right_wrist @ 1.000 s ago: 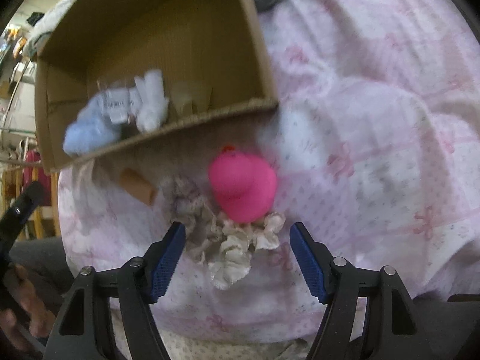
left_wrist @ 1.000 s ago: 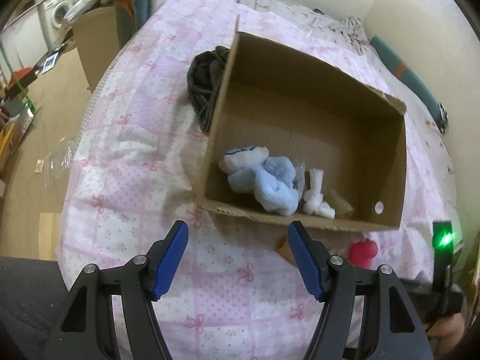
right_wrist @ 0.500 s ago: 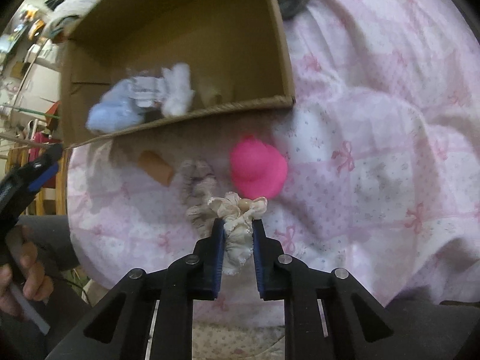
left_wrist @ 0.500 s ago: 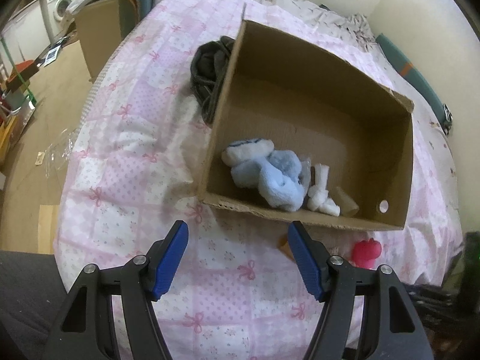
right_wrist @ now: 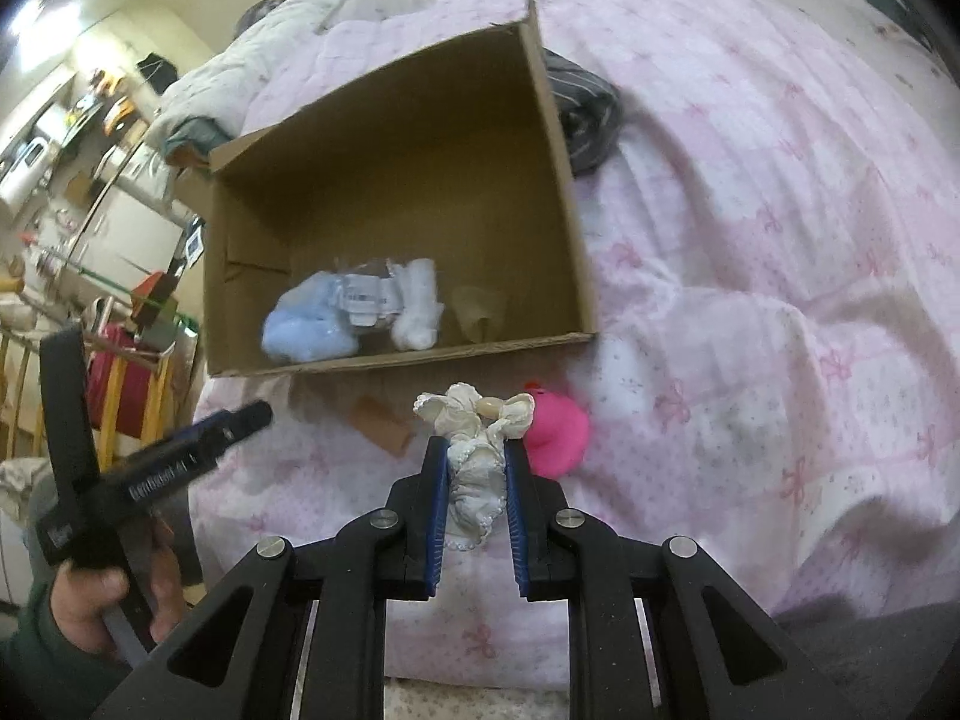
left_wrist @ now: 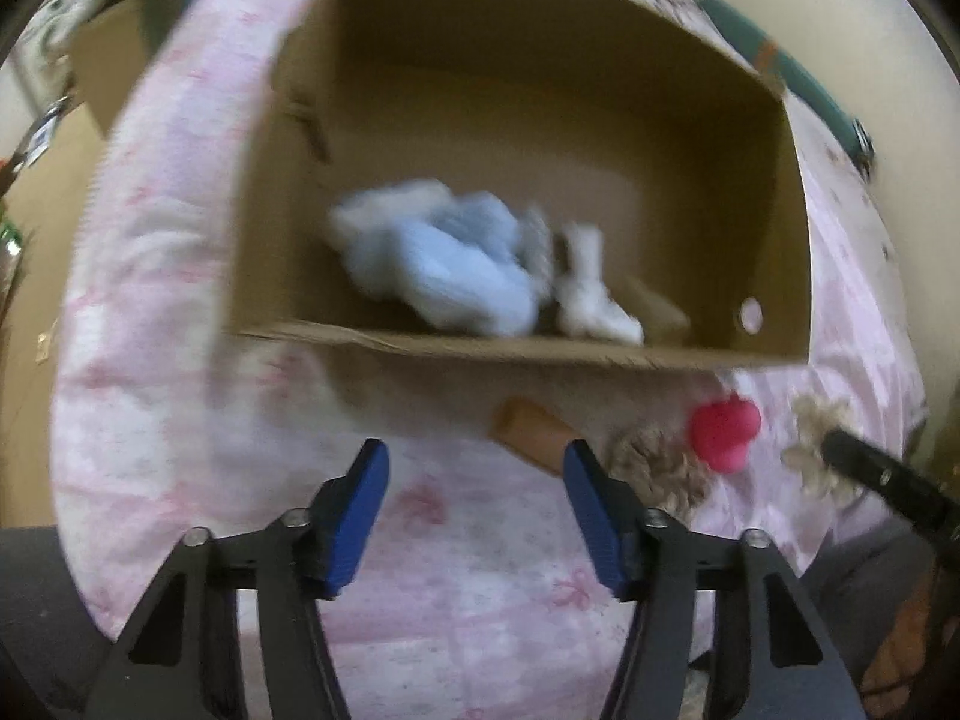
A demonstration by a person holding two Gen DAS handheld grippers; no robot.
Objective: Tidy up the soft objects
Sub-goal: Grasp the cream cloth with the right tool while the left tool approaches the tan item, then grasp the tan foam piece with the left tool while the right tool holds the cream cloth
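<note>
My right gripper [right_wrist: 477, 450] is shut on a cream fabric scrunchie [right_wrist: 474, 420] and holds it above the pink quilt, in front of the open cardboard box [right_wrist: 564, 150]. The scrunchie also shows in the left wrist view [left_wrist: 813, 438]. In the box lie a light blue plush [right_wrist: 309, 324] and a white soft piece [right_wrist: 417, 306]. A pink plush [right_wrist: 558, 426], a tan cork-like piece [right_wrist: 381, 429] and a grey-beige scrunchie [left_wrist: 654, 462] lie on the quilt before the box. My left gripper [left_wrist: 474, 462] is open and empty near the box's front wall [left_wrist: 480, 348].
A dark striped cloth [right_wrist: 585, 102] lies behind the box's right wall. The pink quilt [right_wrist: 780, 240] covers the bed. A room with furniture and a red item [right_wrist: 120, 384] lies beyond the bed's left edge. A teal object [left_wrist: 780, 66] lies at the bed's far side.
My right gripper has lifted the cream scrunchie off the quilt and tilted up toward the box. My left gripper has moved closer to the box's front wall, still open.
</note>
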